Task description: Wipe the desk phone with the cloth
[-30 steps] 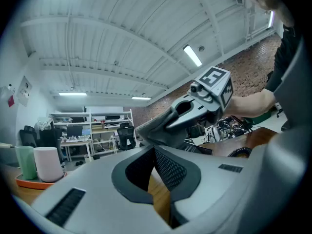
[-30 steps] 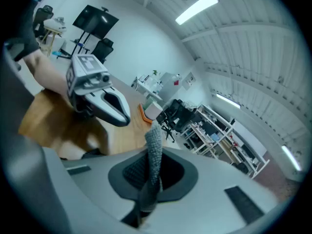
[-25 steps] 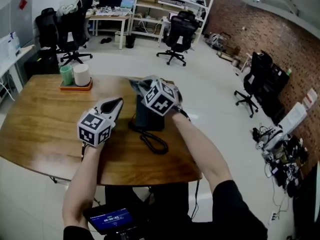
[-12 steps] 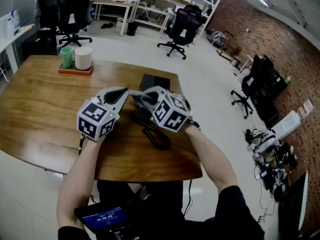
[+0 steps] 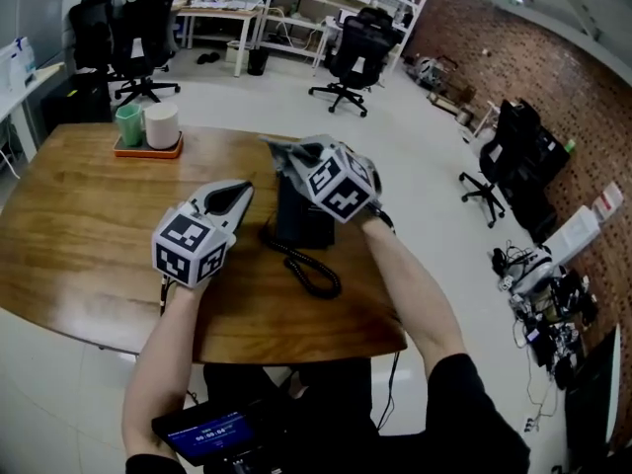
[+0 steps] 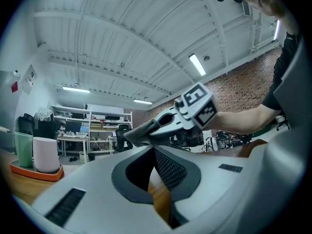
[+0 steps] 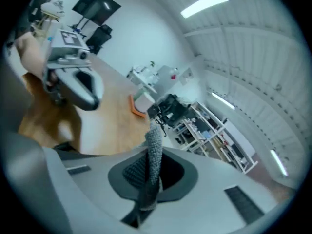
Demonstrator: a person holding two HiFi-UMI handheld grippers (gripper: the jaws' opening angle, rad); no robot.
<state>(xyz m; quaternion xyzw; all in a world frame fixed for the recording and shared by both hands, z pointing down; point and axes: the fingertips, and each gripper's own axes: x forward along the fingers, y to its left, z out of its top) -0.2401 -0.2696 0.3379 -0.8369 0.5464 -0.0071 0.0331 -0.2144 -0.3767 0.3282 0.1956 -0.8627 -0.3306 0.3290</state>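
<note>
I see the black desk phone [image 5: 299, 215] lying flat on the wooden table [image 5: 79, 235], its coiled cord [image 5: 314, 273] looping toward me; the grey cloth [image 7: 155, 143] stands pinched in the right gripper [image 7: 150, 169], over the phone's far end.

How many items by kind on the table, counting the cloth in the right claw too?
cups: 2 (green cup, white cup)
tray: 1
desk phone: 1
cloth: 1
Total: 5
</note>
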